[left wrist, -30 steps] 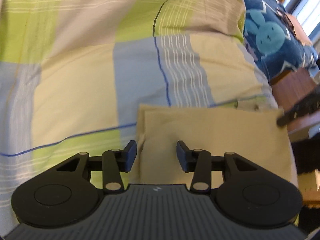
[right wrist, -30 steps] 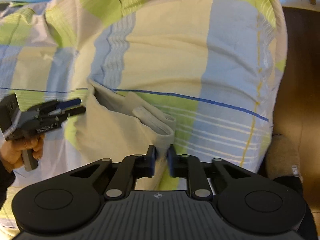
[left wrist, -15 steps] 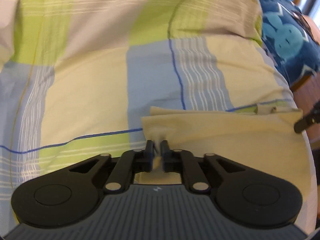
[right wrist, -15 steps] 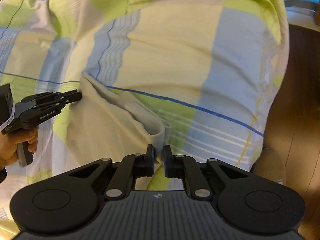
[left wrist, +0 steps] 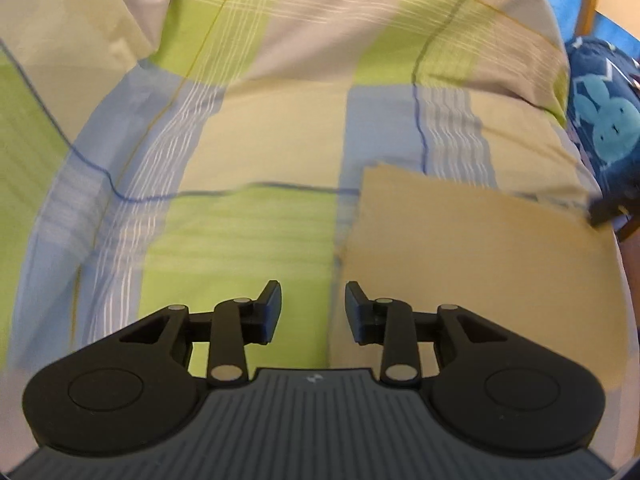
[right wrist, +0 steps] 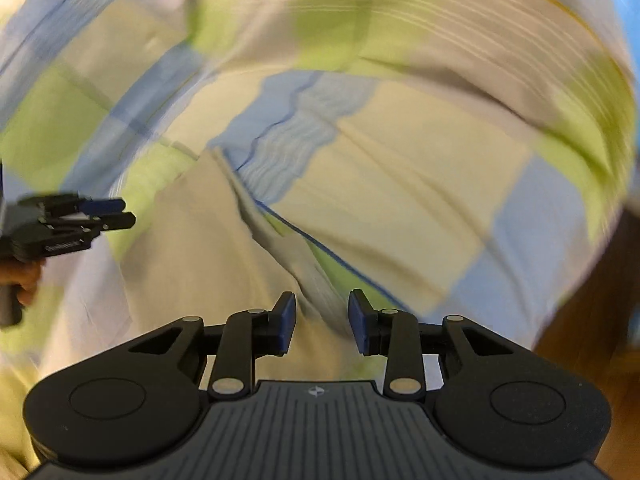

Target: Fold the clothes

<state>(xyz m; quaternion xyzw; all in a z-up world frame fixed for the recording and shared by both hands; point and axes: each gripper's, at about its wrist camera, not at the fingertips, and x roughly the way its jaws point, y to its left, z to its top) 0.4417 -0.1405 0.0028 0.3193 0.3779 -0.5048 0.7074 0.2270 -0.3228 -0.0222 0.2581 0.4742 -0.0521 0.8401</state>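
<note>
My L gripper (left wrist: pixel 313 307) was spread wide, holding nothing, over the plaid bedsheet (left wrist: pixel 248 148). The folded beige garment (left wrist: pixel 472 256) lay just ahead-right of it; its L edge ran nearly straight away from my R finger, w/ the far L corner ahead-right. To the L and ahead was only flat sheet, so lots of free room that side. Far R, past the garment, the bed edge dropped off next to a navy bunny-print blanket (left wrist: pixel 608 128).

My R gripper (right wrist: pixel 322 320) was also released, jaws apart, empty. The same beige garment (right wrist: pixel 200 252) lay ahead and to the L of it. A thick rolled hem ran from between the fingers diagonally away to the far L, so the long axis looked fwd-left. Can't tell if the fingers touched the cloth; view was blurry. R of the hem was open sheet (right wrist: pixel 420 184) up to the bed's R edge, then wood floor (right wrist: pixel 592 320). Far L in that view, my other gripper (right wrist: pixel 102 212) hung beside the garment's L edge, hand (right wrist: pixel 20 284) on its grip.
</note>
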